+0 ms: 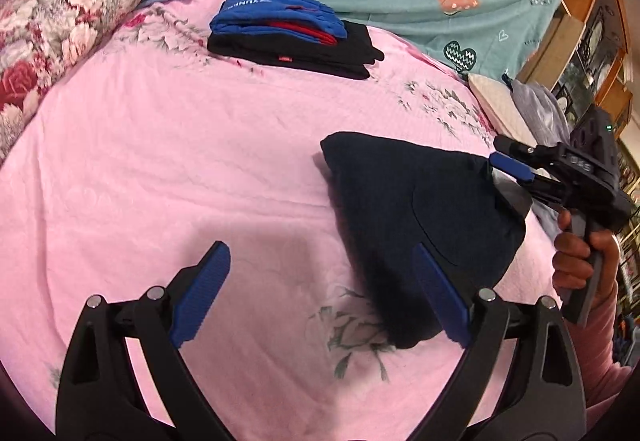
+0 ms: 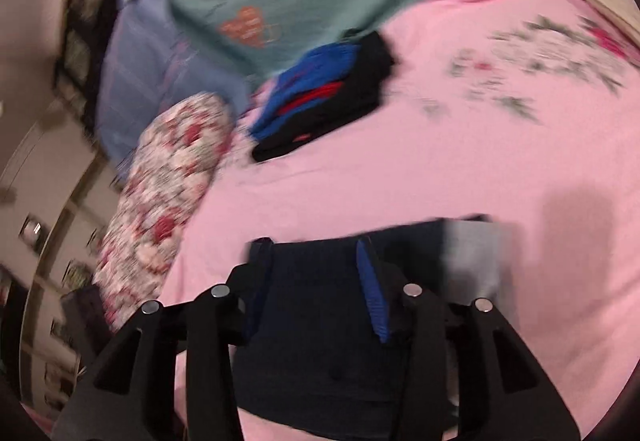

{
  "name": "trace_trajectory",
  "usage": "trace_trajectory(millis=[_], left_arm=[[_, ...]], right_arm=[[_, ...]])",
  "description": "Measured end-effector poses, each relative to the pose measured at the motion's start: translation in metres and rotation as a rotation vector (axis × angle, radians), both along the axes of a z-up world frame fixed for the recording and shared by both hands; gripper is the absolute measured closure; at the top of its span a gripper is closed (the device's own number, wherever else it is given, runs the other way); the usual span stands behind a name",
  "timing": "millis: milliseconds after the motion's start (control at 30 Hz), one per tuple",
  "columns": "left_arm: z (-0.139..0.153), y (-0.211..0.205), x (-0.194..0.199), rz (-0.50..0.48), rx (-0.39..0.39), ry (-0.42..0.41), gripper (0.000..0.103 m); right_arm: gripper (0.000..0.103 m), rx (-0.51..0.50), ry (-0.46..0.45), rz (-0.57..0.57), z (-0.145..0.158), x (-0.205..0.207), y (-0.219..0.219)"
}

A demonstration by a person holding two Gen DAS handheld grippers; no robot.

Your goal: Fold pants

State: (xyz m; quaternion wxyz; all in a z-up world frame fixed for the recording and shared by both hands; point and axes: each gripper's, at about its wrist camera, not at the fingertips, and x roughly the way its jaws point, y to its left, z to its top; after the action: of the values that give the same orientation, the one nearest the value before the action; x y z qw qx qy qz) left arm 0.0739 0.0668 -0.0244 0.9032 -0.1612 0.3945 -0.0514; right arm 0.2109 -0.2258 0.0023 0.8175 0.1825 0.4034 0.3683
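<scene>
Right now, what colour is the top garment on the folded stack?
Blue, with red trim, on the folded stack; clearest in the left wrist view.

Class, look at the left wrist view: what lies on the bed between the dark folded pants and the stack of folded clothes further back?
Nothing: only bare pink bedsheet separates the dark pants from the stack, seen in the left wrist view.

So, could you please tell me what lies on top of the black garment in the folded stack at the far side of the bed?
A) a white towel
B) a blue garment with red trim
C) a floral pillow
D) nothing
B: the folded stack shows a blue garment with red trim resting on the black garment.
</scene>
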Motion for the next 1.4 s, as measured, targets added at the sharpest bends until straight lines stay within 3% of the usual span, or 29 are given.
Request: trace_trajectory(millis=[67, 167, 233, 300, 333, 433, 500, 600, 667, 833, 900, 1000, 1167, 1267, 1400], left_arm=[[0.001, -0.002, 0.006, -0.002, -0.022, 0.0, 0.009], [0.008, -0.008, 0.005, -0.008, -0.032, -0.022, 0.009], [0.012, -0.008, -0.001, -0.005, -0.017, -0.033, 0.009], [0.014, -0.005, -0.008, 0.006, 0.003, -0.034, 0.009], [0.013, -0.002, -0.012, 0.013, 0.011, -0.033, 0.009], [0.007, 0.006, -0.021, 0.037, 0.015, -0.022, 0.006], [0.001, 0.007, -0.019, 0.039, -0.005, 0.001, 0.006], [0.001, 0.002, -0.013, 0.031, -0.026, 0.001, 0.006], [0.005, 0.0, -0.012, 0.03, -0.021, -0.005, 0.006], [0.002, 0.01, -0.018, 0.05, 0.001, 0.007, 0.005], [-0.003, 0.014, -0.016, 0.054, -0.005, 0.024, 0.005], [-0.005, 0.013, -0.011, 0.052, -0.038, 0.021, 0.005], [-0.004, -0.01, 0.002, -0.019, -0.066, 0.023, 0.005], [-0.009, -0.021, 0.008, -0.076, -0.102, 0.054, 0.005], [-0.018, -0.037, 0.012, -0.17, -0.215, 0.12, 0.005]], right_arm=[[0.058, 0.01, 0.007, 0.088, 0.004, 0.001, 0.034], [0.059, -0.029, 0.101, 0.206, -0.017, 0.015, 0.084], [0.059, -0.141, 0.152, 0.204, -0.045, 0.027, 0.102], [0.064, -0.16, 0.168, 0.192, -0.056, 0.032, 0.105], [0.062, -0.159, 0.168, 0.193, -0.05, 0.03, 0.105], [0.06, -0.112, 0.043, 0.239, -0.016, 0.011, 0.113], [0.059, -0.128, 0.015, 0.276, -0.014, 0.009, 0.128], [0.061, -0.184, 0.164, 0.282, -0.053, 0.03, 0.148], [0.063, -0.16, 0.183, 0.265, -0.055, 0.031, 0.143], [0.06, -0.105, 0.037, 0.325, -0.01, -0.025, 0.104], [0.06, -0.09, 0.057, 0.345, -0.016, -0.044, 0.083], [0.061, -0.18, 0.061, 0.302, -0.048, -0.059, 0.062], [0.049, -0.092, -0.071, 0.234, -0.018, -0.096, 0.032], [0.047, -0.148, -0.189, 0.252, -0.008, -0.128, 0.033], [0.047, -0.183, -0.192, 0.316, -0.021, -0.151, 0.034]])
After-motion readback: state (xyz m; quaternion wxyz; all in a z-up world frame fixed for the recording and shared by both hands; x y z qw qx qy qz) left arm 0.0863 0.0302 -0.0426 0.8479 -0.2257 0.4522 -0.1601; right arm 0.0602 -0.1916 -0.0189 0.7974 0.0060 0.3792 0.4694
